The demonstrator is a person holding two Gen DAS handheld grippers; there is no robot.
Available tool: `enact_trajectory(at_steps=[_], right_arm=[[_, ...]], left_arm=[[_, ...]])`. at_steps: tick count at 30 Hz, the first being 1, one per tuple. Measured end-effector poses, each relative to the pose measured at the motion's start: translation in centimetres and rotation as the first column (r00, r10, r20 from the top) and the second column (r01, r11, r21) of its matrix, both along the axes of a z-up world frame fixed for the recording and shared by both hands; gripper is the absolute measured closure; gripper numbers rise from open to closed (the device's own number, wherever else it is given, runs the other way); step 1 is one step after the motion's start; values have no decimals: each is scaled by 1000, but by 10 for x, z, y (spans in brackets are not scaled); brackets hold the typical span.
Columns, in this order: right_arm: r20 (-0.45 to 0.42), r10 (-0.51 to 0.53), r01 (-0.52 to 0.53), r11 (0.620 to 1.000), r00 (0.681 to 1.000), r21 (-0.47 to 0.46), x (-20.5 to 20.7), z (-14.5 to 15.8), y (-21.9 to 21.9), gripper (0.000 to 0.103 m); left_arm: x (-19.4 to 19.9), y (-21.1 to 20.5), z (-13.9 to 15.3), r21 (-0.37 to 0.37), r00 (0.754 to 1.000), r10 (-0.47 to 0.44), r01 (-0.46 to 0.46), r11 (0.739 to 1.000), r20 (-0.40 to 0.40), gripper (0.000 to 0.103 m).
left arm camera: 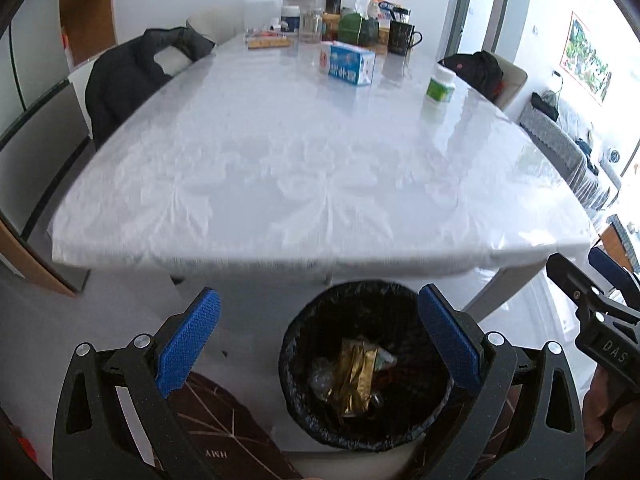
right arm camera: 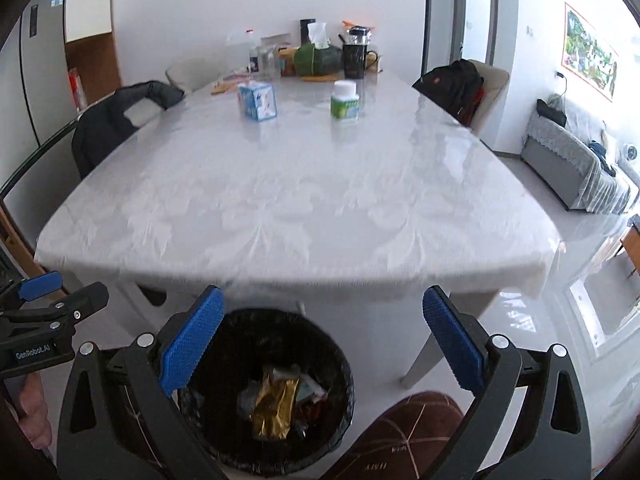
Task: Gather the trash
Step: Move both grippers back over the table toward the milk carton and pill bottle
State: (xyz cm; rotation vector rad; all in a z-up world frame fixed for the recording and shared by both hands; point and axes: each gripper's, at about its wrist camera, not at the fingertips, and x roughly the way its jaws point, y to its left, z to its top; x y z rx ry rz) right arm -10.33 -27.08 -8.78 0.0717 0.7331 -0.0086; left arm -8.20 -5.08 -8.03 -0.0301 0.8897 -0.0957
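Note:
A round bin lined with a black bag (left arm camera: pixel 362 364) (right arm camera: pixel 266 392) stands on the floor under the table's near edge. Inside lie a gold wrapper (left arm camera: pixel 354 376) (right arm camera: pixel 274 408) and other crumpled scraps. My left gripper (left arm camera: pixel 320 340) hovers open above the bin, nothing between its blue pads. My right gripper (right arm camera: pixel 324 344) is also open and empty, just right of the bin. On the white table (left arm camera: pixel 300 168) (right arm camera: pixel 300 184) stand a blue-and-white carton (left arm camera: pixel 350 62) (right arm camera: pixel 258 101) and a white bottle with a green label (left arm camera: pixel 439 85) (right arm camera: pixel 345 101).
At the table's far end crowd jars, a tissue box (left arm camera: pixel 358 26) and a black mug (left arm camera: pixel 402 38). Chairs draped with dark jackets (left arm camera: pixel 128 76) (right arm camera: pixel 454 84) flank the table. A brown slipper (left arm camera: pixel 224 436) (right arm camera: pixel 396 440) shows on the floor. A sofa (right arm camera: pixel 576 168) sits at the right.

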Motion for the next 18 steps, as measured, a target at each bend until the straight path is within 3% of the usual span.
enact_trajectory(at_steps=[18], right_arm=[[-17, -26, 26, 999, 1000, 24, 102, 12, -19, 8]], left_arm=[[97, -11, 32, 3, 1000, 15, -15, 1000, 0, 6]])
